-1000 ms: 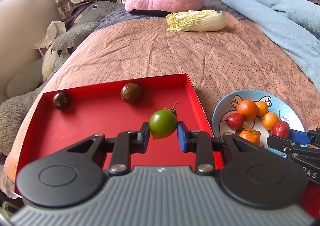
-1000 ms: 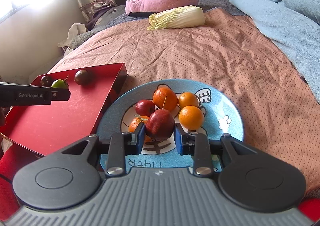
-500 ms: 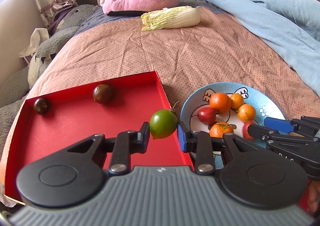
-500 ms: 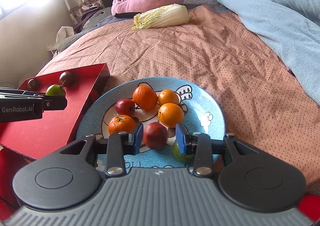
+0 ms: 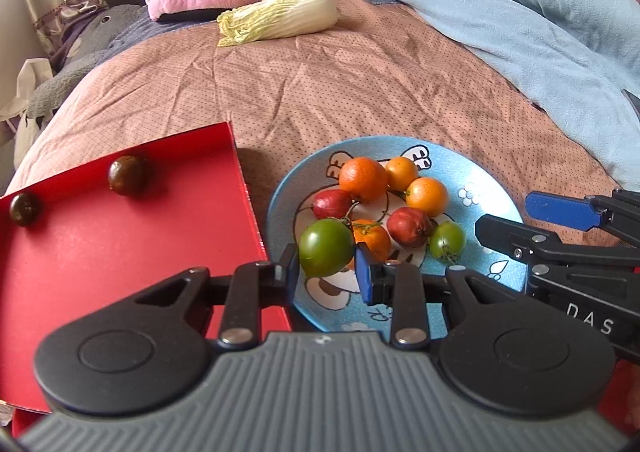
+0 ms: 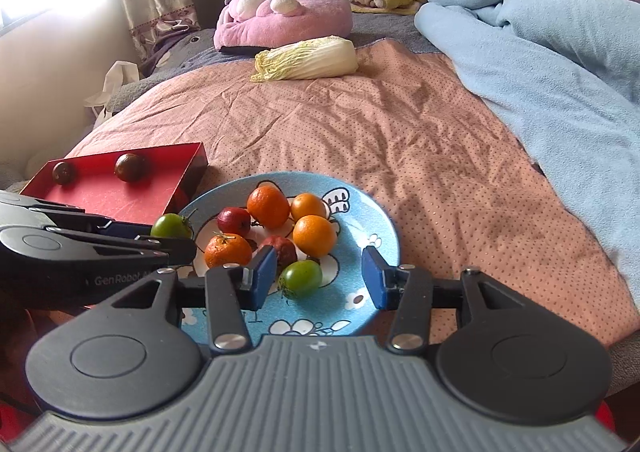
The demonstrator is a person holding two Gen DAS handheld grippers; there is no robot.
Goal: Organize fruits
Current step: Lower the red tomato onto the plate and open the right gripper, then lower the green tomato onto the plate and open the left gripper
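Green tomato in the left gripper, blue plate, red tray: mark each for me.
green tomato [image 5: 326, 248], left wrist view, middle of its skin, held in the left gripper [image 5: 326, 272]
blue plate [image 6: 386, 230], right wrist view, bare right rim
red tray [image 5: 120, 248], left wrist view, bare floor

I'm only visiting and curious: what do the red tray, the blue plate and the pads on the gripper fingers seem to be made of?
Red tray: probably coated cardboard, like a box lid; thin straight walls, matte faintly grainy red.
Blue plate: likely glazed ceramic, possibly melamine; smooth, with a printed cartoon and a soft sheen.
Right gripper finger pads: seemingly blue rubber or soft plastic, matte, on black hard-plastic fingers.
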